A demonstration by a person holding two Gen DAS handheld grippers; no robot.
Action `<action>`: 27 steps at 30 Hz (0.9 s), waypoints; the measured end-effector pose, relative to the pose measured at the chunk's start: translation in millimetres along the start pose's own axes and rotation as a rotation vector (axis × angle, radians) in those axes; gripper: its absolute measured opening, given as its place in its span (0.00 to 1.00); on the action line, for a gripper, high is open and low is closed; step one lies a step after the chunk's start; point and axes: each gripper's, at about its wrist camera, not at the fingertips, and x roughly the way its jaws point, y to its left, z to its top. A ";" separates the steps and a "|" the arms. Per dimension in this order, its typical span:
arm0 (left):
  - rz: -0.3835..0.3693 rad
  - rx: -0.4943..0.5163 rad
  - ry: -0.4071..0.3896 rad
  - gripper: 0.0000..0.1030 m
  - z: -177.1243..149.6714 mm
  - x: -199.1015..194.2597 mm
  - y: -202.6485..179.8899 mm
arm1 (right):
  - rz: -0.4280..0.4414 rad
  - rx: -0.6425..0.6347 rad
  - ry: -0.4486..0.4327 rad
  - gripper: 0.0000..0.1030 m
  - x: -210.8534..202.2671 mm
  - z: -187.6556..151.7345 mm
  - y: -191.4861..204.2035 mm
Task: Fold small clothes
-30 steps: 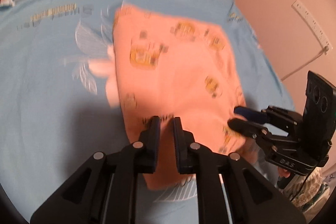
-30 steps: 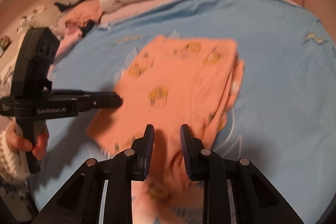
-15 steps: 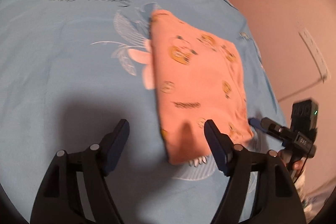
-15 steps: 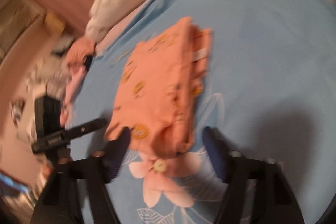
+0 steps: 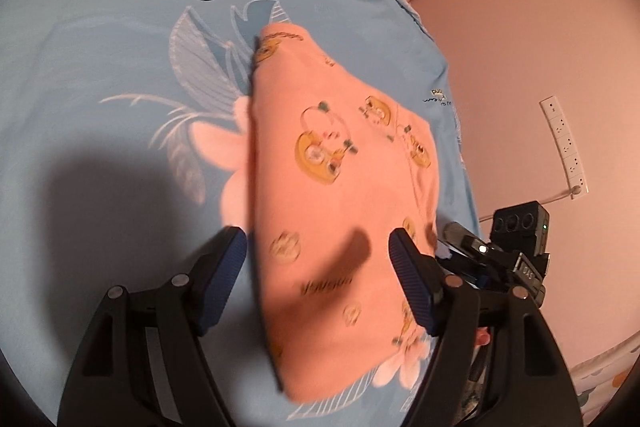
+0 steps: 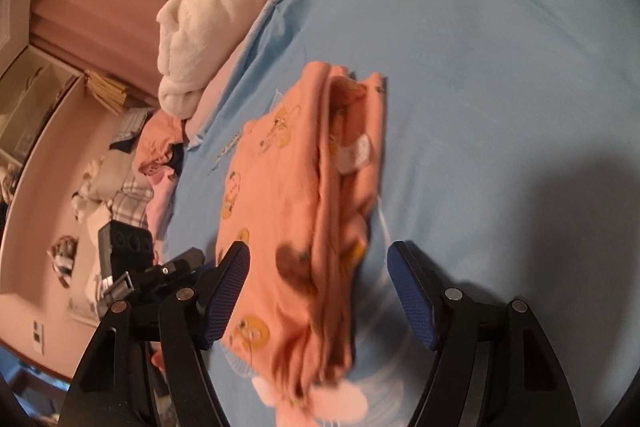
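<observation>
Partly blurred, folded orange garment (image 5: 340, 211) on blue bedsheet (image 5: 100, 75).

The orange clothes (image 5: 340, 195) between the left tongs (image 5: 318, 283) are soft, matt cloth with printed pictures. The blue sheet (image 5: 100, 75) under them is smooth cloth. The tongs are black, hard plastic with ribbed blue pads (image 5: 412, 287) and shiny metal pins. Far past the right tongs (image 6: 318, 291), a white blanket (image 6: 208, 27) looks fluffy.
</observation>
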 end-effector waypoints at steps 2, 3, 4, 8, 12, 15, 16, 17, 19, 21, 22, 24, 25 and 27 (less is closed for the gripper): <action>-0.007 0.010 0.005 0.72 3.8 7.6 -4.4 | 0.008 -0.002 -0.001 0.71 5.8 6.3 -1.0; -0.001 0.016 0.005 0.72 6.0 11.6 -6.6 | 0.010 -0.004 -0.003 0.71 8.3 9.2 -1.5; 0.002 0.021 0.004 0.72 7.9 13.8 -7.6 | 0.011 -0.007 -0.006 0.71 11.7 11.7 -1.3; -0.015 0.017 -0.001 0.72 16.1 20.0 -7.3 | 0.022 -0.038 -0.013 0.71 21.7 17.3 1.6; -0.022 0.016 -0.006 0.73 22.7 27.3 -9.3 | 0.008 -0.070 -0.023 0.63 25.9 18.0 2.9; -0.015 0.024 -0.009 0.72 23.4 30.1 -11.2 | 0.007 -0.067 -0.029 0.55 28.3 19.9 -0.4; -0.013 0.027 -0.011 0.72 23.2 29.9 -11.4 | 0.014 -0.062 -0.032 0.53 27.9 20.3 -1.7; -0.009 0.029 -0.014 0.70 22.7 29.5 -11.5 | 0.015 -0.059 -0.034 0.51 27.5 20.0 -2.5; 0.025 0.039 -0.018 0.57 20.6 27.8 -11.4 | 0.005 -0.057 -0.041 0.43 26.9 18.9 -2.9; 0.071 0.041 -0.021 0.42 18.4 25.2 -8.8 | -0.007 -0.052 -0.051 0.37 23.5 16.7 -2.6; 0.082 0.035 -0.022 0.38 18.5 24.1 -7.3 | -0.017 -0.058 -0.058 0.34 22.8 16.0 -0.2; 0.093 0.026 -0.026 0.34 17.7 21.8 -6.3 | -0.050 -0.087 -0.073 0.31 20.8 12.4 6.3; 0.105 0.034 -0.029 0.33 16.7 20.9 -8.1 | -0.073 -0.105 -0.082 0.29 20.9 10.9 11.3; 0.126 0.056 -0.036 0.30 14.2 19.5 -13.1 | -0.107 -0.139 -0.098 0.27 19.7 8.7 20.9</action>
